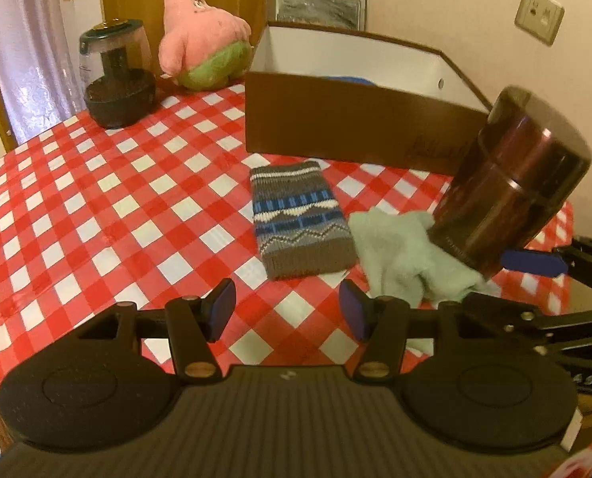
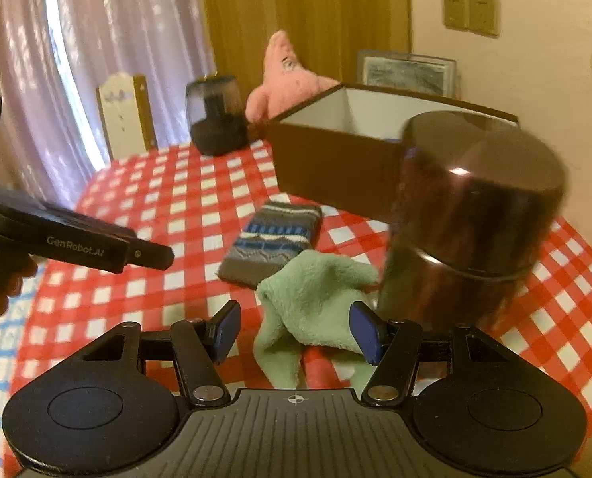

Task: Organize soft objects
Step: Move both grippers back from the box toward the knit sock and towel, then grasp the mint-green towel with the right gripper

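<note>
Green cloth (image 2: 316, 302) beside dark jar (image 2: 467, 215); blue item inside brown box (image 1: 359, 123).

Left gripper (image 1: 286, 312) & right gripper (image 2: 294, 330): black frames, blue pads, brass screws, "GenRobot.AI" mark

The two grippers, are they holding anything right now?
No. The left gripper and the right gripper are both open and empty. The green cloth lies on the table, not pinched.
</note>
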